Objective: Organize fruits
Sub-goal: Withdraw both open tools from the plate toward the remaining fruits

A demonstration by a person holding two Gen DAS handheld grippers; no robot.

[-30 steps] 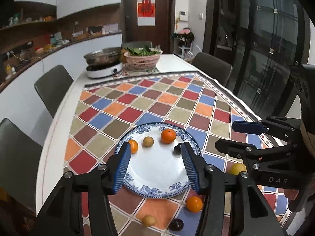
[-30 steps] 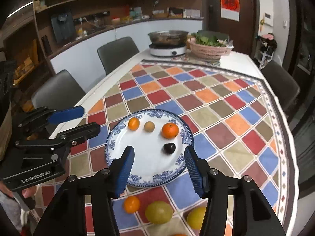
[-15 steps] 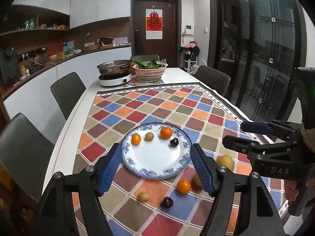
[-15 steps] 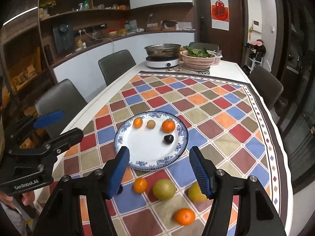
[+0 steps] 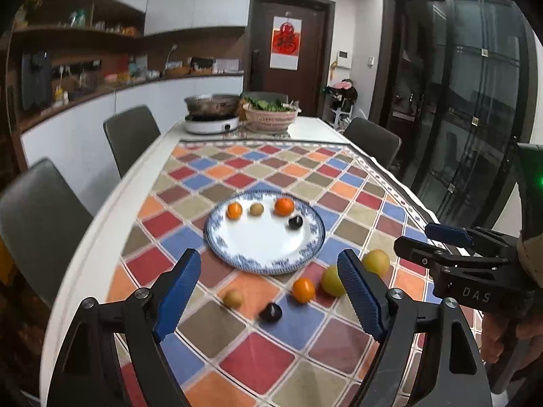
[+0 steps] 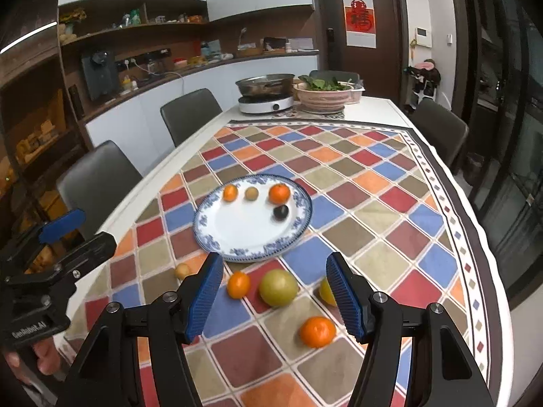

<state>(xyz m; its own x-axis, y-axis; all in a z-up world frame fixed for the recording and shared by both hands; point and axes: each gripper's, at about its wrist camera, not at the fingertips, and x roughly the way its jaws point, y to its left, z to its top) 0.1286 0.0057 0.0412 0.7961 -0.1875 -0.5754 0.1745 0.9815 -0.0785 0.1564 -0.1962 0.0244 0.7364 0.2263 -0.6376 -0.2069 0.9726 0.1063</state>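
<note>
A blue-rimmed white plate (image 5: 264, 257) (image 6: 244, 247) on the checked tablecloth holds two oranges, a small tan fruit and a dark plum (image 5: 295, 221) (image 6: 281, 212). Loose fruit lies on the cloth in front of it: a tan fruit (image 5: 233, 298), a dark plum (image 5: 270, 312), an orange (image 5: 303, 289) (image 6: 238, 284), two yellow-green fruits (image 5: 331, 279) (image 6: 279, 287) and a larger orange (image 6: 317, 331). My left gripper (image 5: 268, 300) is open and empty above the loose fruit. My right gripper (image 6: 275, 300) is open and empty, raised over the yellow-green fruit.
A hot-pot cooker (image 6: 265, 96) and a pink basket of greens (image 6: 322, 96) stand at the table's far end. Grey chairs (image 5: 130, 135) (image 6: 437, 129) line both sides. The table edge runs along the left and right of the cloth.
Both grippers have pulled back and up from the plate, bringing the loose fruit in front of it into view. Both stay open and empty.
</note>
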